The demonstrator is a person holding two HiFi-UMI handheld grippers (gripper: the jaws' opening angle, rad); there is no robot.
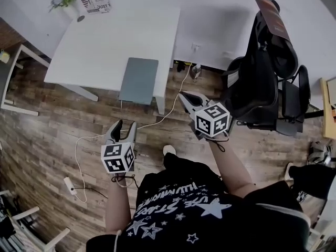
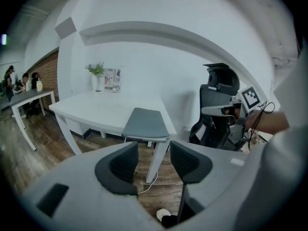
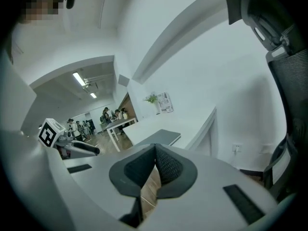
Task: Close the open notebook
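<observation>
White tabletop (image 1: 105, 41) seen ahead of both tools. Black chair (image 1: 262, 83) placed right of right tool (image 1: 184, 96). Closed grey notebook (image 1: 139, 80) laid at tabletop near edge, ahead of left tool (image 1: 125, 125), well apart. Left tool held spread, empty; right tool pressed together.

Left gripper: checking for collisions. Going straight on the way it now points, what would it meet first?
Likely the white table leg, seen between its open, empty jaws below the gray notebook. Depth is unclear, so the wood floor might come first.
</observation>
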